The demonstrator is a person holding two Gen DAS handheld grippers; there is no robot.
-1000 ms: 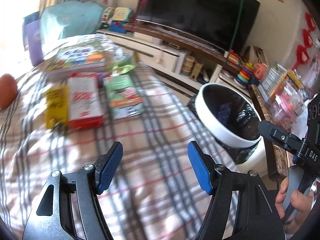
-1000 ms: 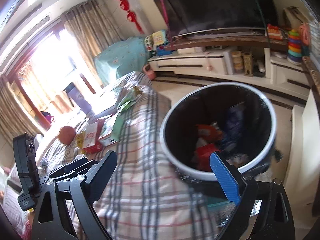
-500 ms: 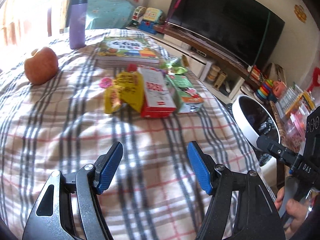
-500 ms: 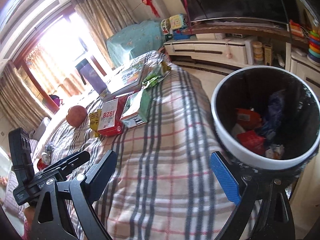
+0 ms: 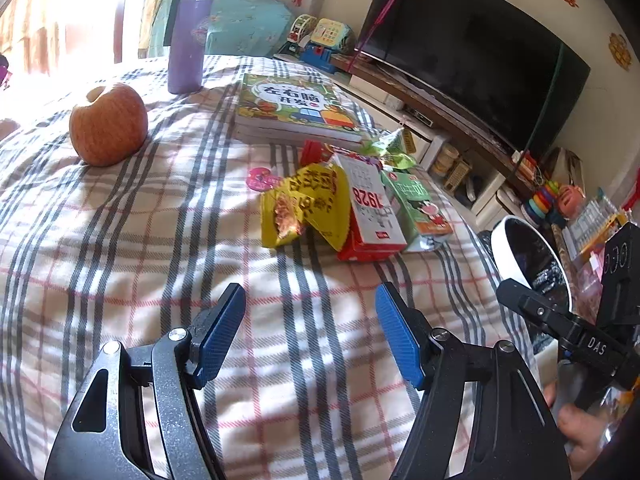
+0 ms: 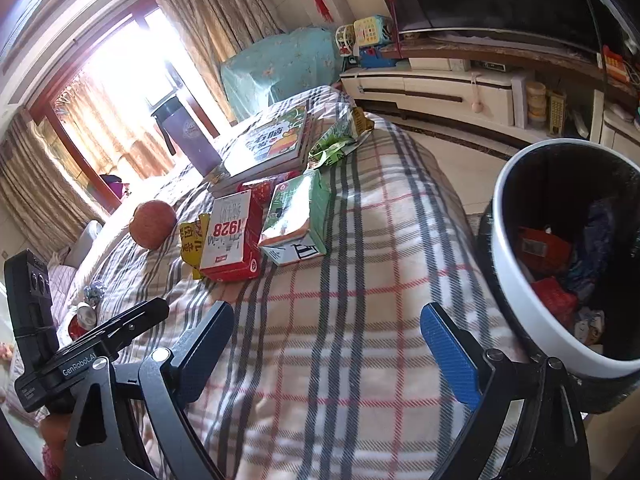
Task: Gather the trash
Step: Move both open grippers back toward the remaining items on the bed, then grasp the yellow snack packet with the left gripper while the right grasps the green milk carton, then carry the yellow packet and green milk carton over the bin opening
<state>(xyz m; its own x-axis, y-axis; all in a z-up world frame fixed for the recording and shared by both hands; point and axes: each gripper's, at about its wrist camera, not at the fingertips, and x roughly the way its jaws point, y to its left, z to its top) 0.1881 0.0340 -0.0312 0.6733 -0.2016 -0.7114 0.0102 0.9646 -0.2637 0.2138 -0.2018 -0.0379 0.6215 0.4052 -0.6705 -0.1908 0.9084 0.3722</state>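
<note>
Left gripper [image 5: 310,332] and right gripper [image 6: 326,346]: both gaping wide, nothing held, over the plaid blanket [image 5: 120,248]. Red carton [image 5: 370,216], yellow wrapper [image 5: 304,208] and green carton [image 5: 418,204] lie clustered left of the bin [image 6: 516,280].

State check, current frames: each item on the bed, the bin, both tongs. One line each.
Left tongs: open, empty.
Right tongs: open, empty.
White-rimmed round bin: uncovered, black liner, wrappers inside.
Red-and-white 1928 carton: lying flat.
Green-and-white carton: lying flat.
Yellow snack wrapper: crumpled, torn open.
Purple tumbler: upright, lid on.
Red apple: whole.
Picture book: closed.
</note>
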